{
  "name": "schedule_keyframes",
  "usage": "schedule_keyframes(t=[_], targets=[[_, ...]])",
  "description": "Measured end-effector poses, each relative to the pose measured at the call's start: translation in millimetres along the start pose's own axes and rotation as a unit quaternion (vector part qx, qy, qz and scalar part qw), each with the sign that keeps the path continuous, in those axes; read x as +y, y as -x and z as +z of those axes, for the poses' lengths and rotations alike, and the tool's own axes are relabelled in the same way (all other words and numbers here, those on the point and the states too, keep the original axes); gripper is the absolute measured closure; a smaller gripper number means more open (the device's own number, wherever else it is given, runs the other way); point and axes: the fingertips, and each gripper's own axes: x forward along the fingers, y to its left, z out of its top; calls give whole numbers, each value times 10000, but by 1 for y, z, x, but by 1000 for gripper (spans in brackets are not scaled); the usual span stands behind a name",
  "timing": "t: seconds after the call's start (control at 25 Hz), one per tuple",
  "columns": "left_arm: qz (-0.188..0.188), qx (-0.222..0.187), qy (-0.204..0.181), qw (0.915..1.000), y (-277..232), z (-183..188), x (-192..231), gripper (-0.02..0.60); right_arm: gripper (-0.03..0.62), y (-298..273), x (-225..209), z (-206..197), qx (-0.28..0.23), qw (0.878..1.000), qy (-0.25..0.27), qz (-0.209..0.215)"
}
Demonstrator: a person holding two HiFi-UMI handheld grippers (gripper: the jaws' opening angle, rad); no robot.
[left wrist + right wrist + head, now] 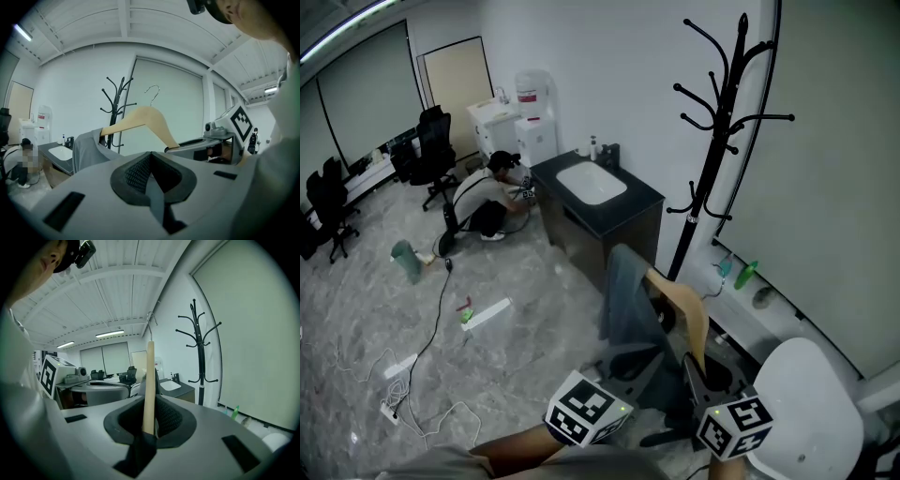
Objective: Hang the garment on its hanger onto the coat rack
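garment (625,300) on its wooden hanger (689,309) is held short of the coat rack (710,178), right gripper (148,425) clamped on the hanger's arm, left gripper (151,176) pinching the cloth; the approach looks in hand, and next the hanger needs lifting onto the rack.

One hanger (691,314), one garment (627,305), one rack (713,155)
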Motion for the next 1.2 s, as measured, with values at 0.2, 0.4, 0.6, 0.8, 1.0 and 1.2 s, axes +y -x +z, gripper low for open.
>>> schedule_keyframes(t=[0.2, 0.4, 0.6, 0.8, 1.0, 1.2], targets=[[-151, -18, -93, 9998, -16, 12, 56, 577, 533, -52, -12, 24, -111, 9997, -7, -206], [-187, 26, -11, 9998, -29, 15, 101, 577, 534, -96, -26, 40, -118, 9993, -87, -351], [-160, 107, 40, 9998, -46, 17, 138, 577, 534, -136, -44, 57, -117, 9988, -183, -443], [-102, 72, 66, 9999, -83, 20, 176, 577, 533, -181, -76, 68, -80, 9987, -207, -452], [-76, 75, -6, 9999, -119, 38, 215, 577, 533, -221, -108, 89, -58, 9987, -198, -465], [1, -26, -38, 10000, -168, 61, 254, 577, 533, -260, -147, 116, -78, 9991, -118, -404]])
